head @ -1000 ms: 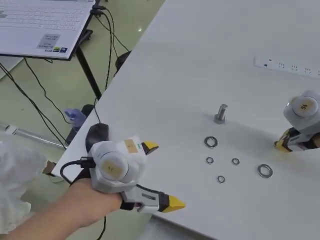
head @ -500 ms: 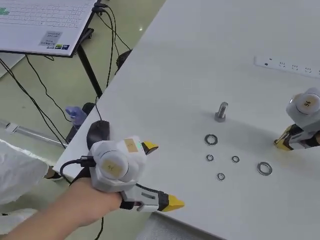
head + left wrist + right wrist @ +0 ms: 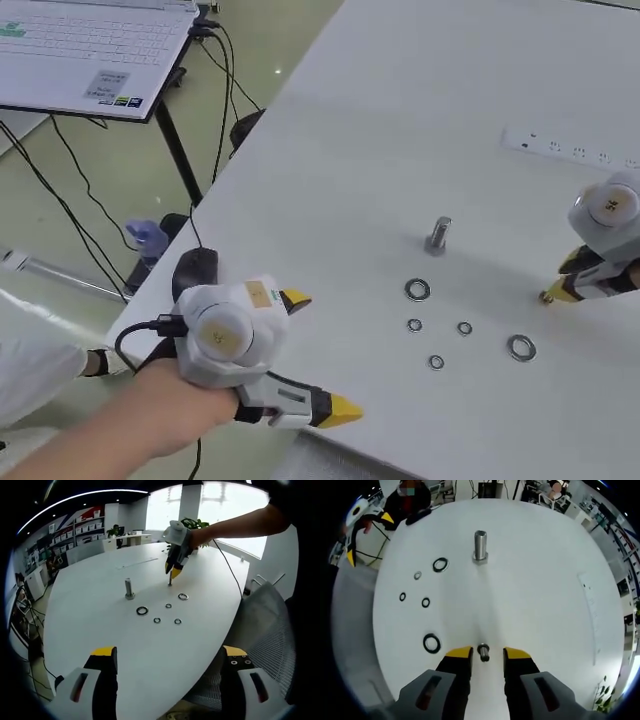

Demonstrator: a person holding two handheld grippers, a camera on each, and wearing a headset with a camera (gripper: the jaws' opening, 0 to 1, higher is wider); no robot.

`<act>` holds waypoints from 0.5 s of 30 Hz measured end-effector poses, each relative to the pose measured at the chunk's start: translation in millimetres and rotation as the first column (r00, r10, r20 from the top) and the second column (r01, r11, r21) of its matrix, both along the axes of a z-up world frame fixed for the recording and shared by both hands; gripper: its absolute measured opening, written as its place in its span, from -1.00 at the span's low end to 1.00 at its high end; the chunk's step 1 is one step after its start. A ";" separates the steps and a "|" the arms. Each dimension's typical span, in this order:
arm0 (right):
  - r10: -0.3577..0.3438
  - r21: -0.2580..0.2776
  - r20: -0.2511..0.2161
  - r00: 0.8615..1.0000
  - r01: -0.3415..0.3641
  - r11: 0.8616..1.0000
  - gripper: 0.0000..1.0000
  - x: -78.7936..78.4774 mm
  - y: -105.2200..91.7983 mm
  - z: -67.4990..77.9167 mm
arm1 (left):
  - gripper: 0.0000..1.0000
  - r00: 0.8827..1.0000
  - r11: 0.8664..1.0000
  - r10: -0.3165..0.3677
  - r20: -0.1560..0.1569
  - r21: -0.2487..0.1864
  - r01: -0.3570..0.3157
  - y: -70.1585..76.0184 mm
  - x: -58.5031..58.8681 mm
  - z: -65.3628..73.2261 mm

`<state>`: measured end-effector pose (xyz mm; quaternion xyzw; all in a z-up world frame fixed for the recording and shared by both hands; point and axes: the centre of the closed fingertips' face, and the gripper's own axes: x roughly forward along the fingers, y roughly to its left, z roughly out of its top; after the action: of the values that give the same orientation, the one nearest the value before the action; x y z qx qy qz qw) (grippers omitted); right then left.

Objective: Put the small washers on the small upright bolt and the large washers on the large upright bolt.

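Nothing's done yet, we reckon: three small washers (image 3: 414, 325) and two large washers (image 3: 418, 290) lie flat on the table (image 3: 400, 120) near the bare large bolt (image 3: 439, 235), our right gripper (image 3: 488, 653) straddles the small bolt (image 3: 483, 650) unclamped, left gripper (image 3: 168, 652) gaping.

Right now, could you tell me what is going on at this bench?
A person holds a claw in each hand over a white table. The right claw is open with its jaws either side of the small bolt. The left claw is open near the table's edge, holding nothing. The large bolt stands bare, and two large washers and three small washers lie loose on the table.
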<state>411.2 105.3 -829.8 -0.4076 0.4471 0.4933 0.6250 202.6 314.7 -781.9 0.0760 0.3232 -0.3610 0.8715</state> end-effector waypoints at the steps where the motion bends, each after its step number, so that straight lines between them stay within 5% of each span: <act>1: 0.003 0.000 0.000 1.000 -0.003 1.000 -0.49 -0.5 1.4 1.3 | 0.70 1.000 1.000 -0.003 0.003 0.001 0.003 -0.3 0.1 1.0; 15: 0.056 0.016 0.001 0.998 -0.056 0.998 -0.45 -8.4 28.3 15.9 | 0.67 0.999 1.000 -0.027 0.023 0.007 0.027 -5.4 1.6 11.0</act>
<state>402.8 133.6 -813.9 -0.4153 0.4313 0.5139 0.6143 204.2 309.2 -771.0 0.0874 0.3133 -0.3709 0.8699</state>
